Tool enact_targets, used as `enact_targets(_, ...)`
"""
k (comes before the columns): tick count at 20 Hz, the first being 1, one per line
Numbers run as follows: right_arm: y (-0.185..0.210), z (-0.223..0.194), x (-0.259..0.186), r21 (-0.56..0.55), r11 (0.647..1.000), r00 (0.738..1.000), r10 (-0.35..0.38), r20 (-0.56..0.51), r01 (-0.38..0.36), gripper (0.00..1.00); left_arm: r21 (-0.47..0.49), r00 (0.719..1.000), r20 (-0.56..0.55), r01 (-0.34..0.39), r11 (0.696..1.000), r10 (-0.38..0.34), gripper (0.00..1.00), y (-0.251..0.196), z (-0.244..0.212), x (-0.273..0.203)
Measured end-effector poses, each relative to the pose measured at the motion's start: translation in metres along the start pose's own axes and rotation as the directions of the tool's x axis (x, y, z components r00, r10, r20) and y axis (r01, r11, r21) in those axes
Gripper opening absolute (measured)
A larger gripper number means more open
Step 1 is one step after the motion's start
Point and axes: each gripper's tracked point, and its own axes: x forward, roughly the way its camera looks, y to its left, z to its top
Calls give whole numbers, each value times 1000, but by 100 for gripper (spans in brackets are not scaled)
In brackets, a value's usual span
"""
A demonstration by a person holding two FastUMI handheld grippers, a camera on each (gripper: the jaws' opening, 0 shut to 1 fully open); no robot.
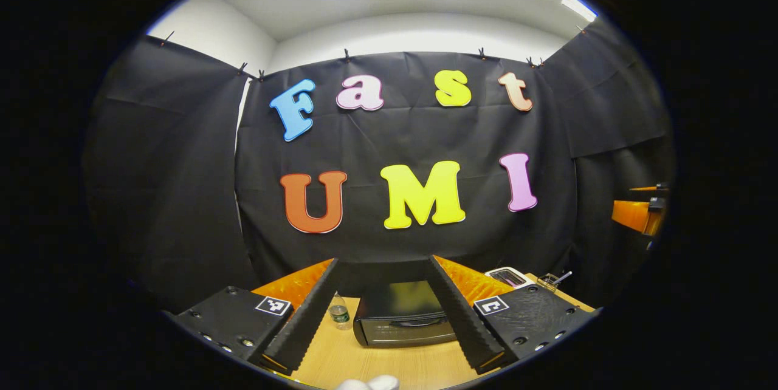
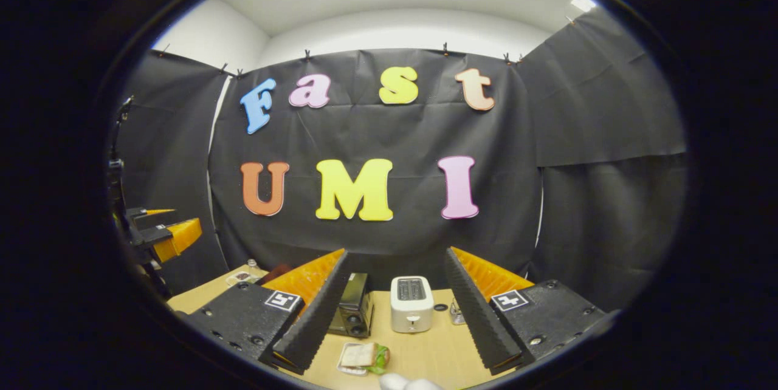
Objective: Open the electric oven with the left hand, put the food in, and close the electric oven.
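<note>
The black electric oven stands on the wooden table with its door closed, straight ahead between the fingers of my left gripper. That gripper is open, holds nothing and hangs above and short of the oven. In the right gripper view the oven sits left of centre. The food, a sandwich with green leaf on a small plate, lies on the table in front of it. My right gripper is open and empty, raised above the table. The left gripper also shows far left there, and the right gripper at the right edge of the left gripper view.
A white toaster stands right of the oven, with a small clear holder beside it. A water bottle stands left of the oven. Black cloth walls close the booth behind the table. Something white shows at the table's near edge.
</note>
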Motion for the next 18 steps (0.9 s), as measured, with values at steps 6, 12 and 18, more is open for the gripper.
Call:
enact_targets(6,-24,6,-10,-52,997,998,-56,0,56,92,-24,997,-65,30,999,-32,94,-21,-55,49)
enact_targets(12,-54,5,-30,-133,979,987,-160,-25,155,92,-59,975,-210,65,996,-76,94,-60,-153,113)
enact_targets(18,-66,-3,-45,-145,967,973,-221,-65,210,95,-91,907,-415,42,995,-77,94,-76,-253,152)
